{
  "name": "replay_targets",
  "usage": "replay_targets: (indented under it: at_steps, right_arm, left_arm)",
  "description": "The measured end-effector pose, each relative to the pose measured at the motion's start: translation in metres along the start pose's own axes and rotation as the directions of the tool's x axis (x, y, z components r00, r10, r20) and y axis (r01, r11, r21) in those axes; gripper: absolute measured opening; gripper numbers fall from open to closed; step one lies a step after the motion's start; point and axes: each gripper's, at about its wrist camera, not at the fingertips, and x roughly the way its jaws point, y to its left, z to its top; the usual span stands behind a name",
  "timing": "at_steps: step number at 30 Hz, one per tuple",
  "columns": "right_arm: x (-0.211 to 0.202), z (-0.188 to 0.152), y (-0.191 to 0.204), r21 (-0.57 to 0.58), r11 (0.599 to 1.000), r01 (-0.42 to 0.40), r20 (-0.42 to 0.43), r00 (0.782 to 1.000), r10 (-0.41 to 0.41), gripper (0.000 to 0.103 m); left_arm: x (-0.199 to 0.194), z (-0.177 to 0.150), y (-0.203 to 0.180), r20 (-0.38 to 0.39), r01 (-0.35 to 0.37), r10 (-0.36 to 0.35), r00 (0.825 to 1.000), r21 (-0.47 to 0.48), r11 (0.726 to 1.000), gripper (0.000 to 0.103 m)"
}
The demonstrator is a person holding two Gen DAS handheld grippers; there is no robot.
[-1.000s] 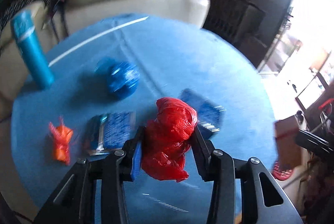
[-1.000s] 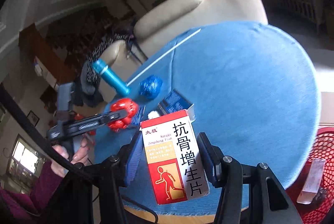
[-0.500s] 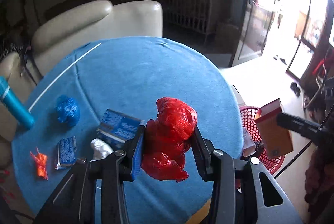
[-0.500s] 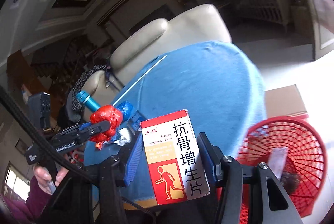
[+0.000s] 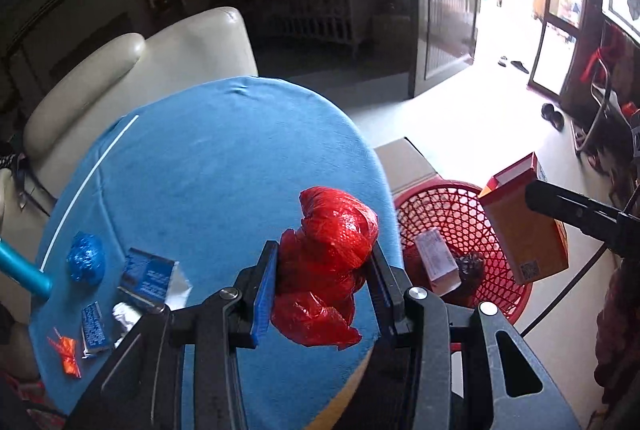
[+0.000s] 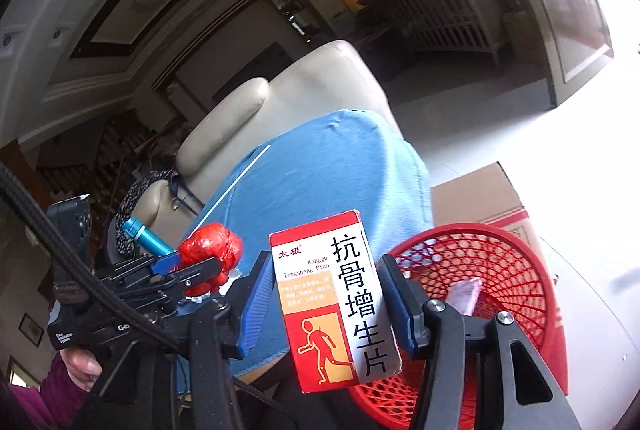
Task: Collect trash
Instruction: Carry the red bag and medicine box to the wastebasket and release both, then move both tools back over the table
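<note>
My left gripper (image 5: 324,290) is shut on a crumpled red plastic bag (image 5: 328,262) and holds it over the right edge of the round blue table (image 5: 224,165). My right gripper (image 6: 332,306) is shut on a red and white medicine box (image 6: 336,302), held above the near rim of the red mesh basket (image 6: 480,270). The basket (image 5: 460,222) stands on the floor right of the table and holds a small box (image 5: 436,262) and dark scraps. The right gripper with its box (image 5: 524,218) shows in the left wrist view over the basket.
On the table's left side lie a blue crumpled ball (image 5: 86,262), a blue packet (image 5: 148,278), foil wrappers (image 5: 96,330), an orange wrapper (image 5: 66,350) and a teal bottle (image 5: 24,270). A cream armchair (image 5: 132,73) stands behind. A cardboard box (image 5: 404,161) sits by the basket.
Both grippers have swung right, away from the table's middle toward the red basket, each keeping its load. The basket has come fully into both views.
</note>
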Motion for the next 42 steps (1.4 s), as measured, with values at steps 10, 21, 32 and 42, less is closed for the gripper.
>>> replay_targets:
  at_steps: [10,21,32,42]
  right_arm:
    - [-0.002,0.001,-0.039,0.082,0.995,0.059,0.015,0.998,-0.061,0.058]
    - [-0.011,0.000,-0.077,0.168,0.981,0.093,0.016,0.995,-0.097,0.058]
    - [-0.011,-0.003,-0.098,0.230,0.970,0.080,0.003,0.997,-0.082,0.062]
    - [-0.012,0.001,-0.091,0.219,0.971,0.093,0.016,0.995,-0.099,0.062]
  left_arm:
    - [0.023,0.009,-0.041,-0.060,0.049,-0.043,0.997,0.094,0.994,0.045]
    - [0.046,0.013,-0.086,-0.113,0.099,-0.079,0.990,0.192,0.976,0.047]
    - [0.053,0.008,-0.098,-0.116,0.074,-0.045,0.992,0.256,0.964,0.053]
    - [0.033,-0.001,-0.100,-0.092,0.011,0.021,0.996,0.339,0.941,0.060]
